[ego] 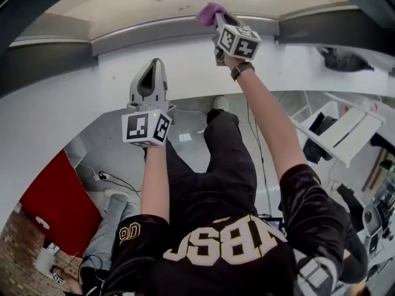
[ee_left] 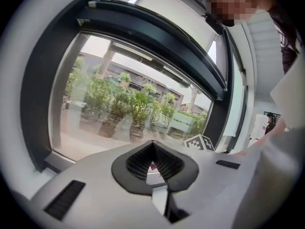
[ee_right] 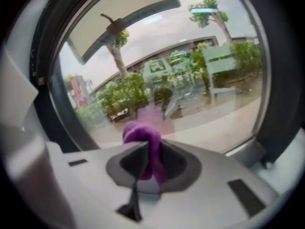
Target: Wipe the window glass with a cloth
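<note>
**A:** As you read it from the left side across, what is the left tool [ego: 157, 61] doing?

**B:** It is held up in front of the white wall [ego: 74, 97] below the window, with its marker cube [ego: 147, 128] nearest the person. Its tip is aimed toward the window glass [ee_left: 109, 104] but is short of it. In the left gripper view the two jaws meet at the tip and nothing is caught between them.

**A:** And what shows through the pane from there?

**B:** A row of green plants [ee_left: 119, 106] with a building behind them, all inside the dark window frame [ee_left: 38, 104].

**A:** Moving right, where is the cloth [ee_right: 141, 133]?

**B:** It is in the right tool [ego: 217, 18], which is raised higher on an outstretched arm with a watch [ego: 242, 70] on the wrist. The jaws are closed on the purple cloth. One bunch stands out past the tip and a strip hangs down between the dark pads.

**A:** Is it on the glass?

**B:** It is close up to it, low on the pane near the bottom edge of the frame. In the right gripper view a faint purple reflection sits just above the bunch. Whether the cloth is actually pressed against the glass, I cannot tell.

**A:** How do the two tools sit relative to each other?

**B:** They are well apart, the left one lower and the right one up at the window.
</note>
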